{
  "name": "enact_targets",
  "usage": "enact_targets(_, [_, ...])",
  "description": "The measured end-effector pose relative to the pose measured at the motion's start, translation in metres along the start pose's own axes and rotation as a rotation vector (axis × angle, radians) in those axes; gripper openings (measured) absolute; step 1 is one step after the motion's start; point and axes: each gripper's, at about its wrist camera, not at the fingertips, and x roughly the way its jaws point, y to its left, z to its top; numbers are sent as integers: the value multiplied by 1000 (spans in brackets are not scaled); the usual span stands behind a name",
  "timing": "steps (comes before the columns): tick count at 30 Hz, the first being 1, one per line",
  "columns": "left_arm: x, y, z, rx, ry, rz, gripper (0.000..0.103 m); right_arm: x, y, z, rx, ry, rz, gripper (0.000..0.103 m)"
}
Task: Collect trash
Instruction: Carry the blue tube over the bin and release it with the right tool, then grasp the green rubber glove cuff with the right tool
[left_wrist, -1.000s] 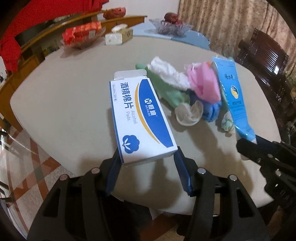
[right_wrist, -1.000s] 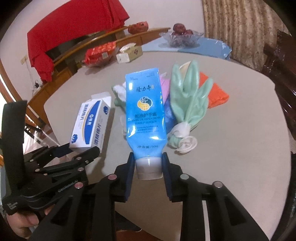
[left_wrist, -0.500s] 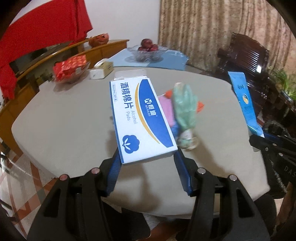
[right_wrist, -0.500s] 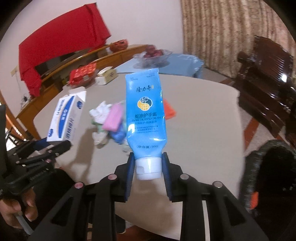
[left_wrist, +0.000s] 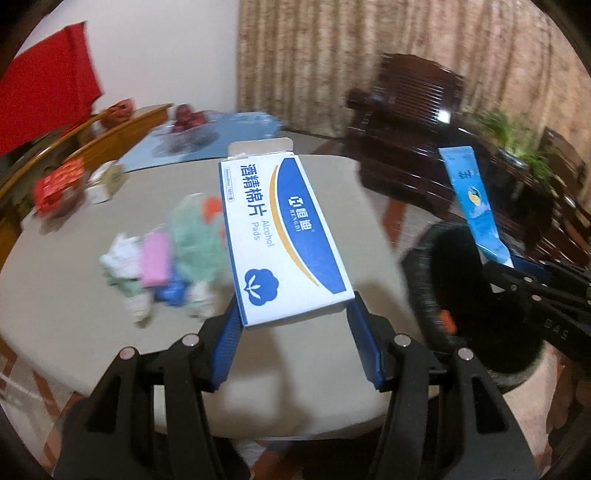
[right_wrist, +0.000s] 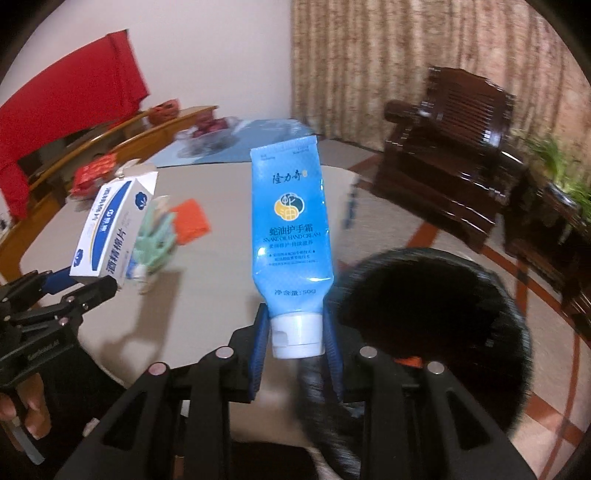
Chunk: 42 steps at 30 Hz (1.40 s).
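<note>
1. While both my hands are loaded, I find the left claw clamped across the near end of the alcohol pads box, its blue pads pressing the box's two long sides. The box points forward with its top flap open, clear above the tabletop.

2. The right claw is closed on the white cap of the hand cream tube. The tube stands upward and away from the claw, label toward the camera. In my judgement the cap end was chosen because it is the stiff part; the soft body would squash.

3. The black trash bin stands on the floor beside the tabletop's edge, mouth open upward. From the right wrist it lies just right of and below the tube. From the left wrist the same bin sits right of the box, with the tube above it.

4. I judge the step in hand to be carrying both items to the bin. Neither is over the mouth squarely enough for me to call a drop safe.

5. Remaining trash lies heaped on the tabletop: crumpled white, pink, green and blue pieces, blurred. An orange piece lies just beside it.

6. Risk: the box is held at one end only and may pivot on release.
</note>
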Motion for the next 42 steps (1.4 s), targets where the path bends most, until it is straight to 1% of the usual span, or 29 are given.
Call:
enact_targets(4, [12, -49, 0, 46, 17, -56, 54, -5, -41, -10, 40, 9, -47, 29])
enact_targets(6, [22, -72, -1, 61, 41, -87, 54, -3, -61, -16, 55, 21, -70, 29])
enact_targets(9, [33, -103, -4, 92, 57, -113, 54, 3, -89, -24, 74, 42, -94, 29])
enact_targets(13, [52, -130, -8, 115, 84, -141, 55, 13, -121, -38, 102, 70, -115, 29])
enact_targets(16, [69, -149, -12, 132, 111, -185, 55, 27, -146, -48, 144, 101, -125, 30])
enact_targets(18, [83, -162, -17, 168, 136, -206, 58, 34, -159, -54, 176, 124, -135, 30])
enact_targets(19, [89, -166, -19, 181, 148, -208, 60, 36, -162, -54, 182, 128, -139, 34])
enact_targets(20, [95, -170, -22, 194, 158, -205, 66, 38, -164, -55, 190, 134, -144, 35])
enact_targets(23, [102, -169, -26, 222, 160, -196, 67, 35, -164, -58, 203, 128, -149, 36])
enact_targets(29, [94, -140, -28, 183, 149, -157, 69, 29, -152, -56, 208, 110, -139, 37])
enact_targets(34, [87, -109, -23, 141, 142, -129, 69, 26, -129, -44, 186, 97, -114, 37])
enact_targets(37, [81, -92, -20, 120, 133, -117, 69, 25, -109, -36, 182, 97, -99, 37])
enact_targets(42, [65, -48, -12, 72, 105, -90, 72, 31, -73, -26, 157, 106, -65, 39])
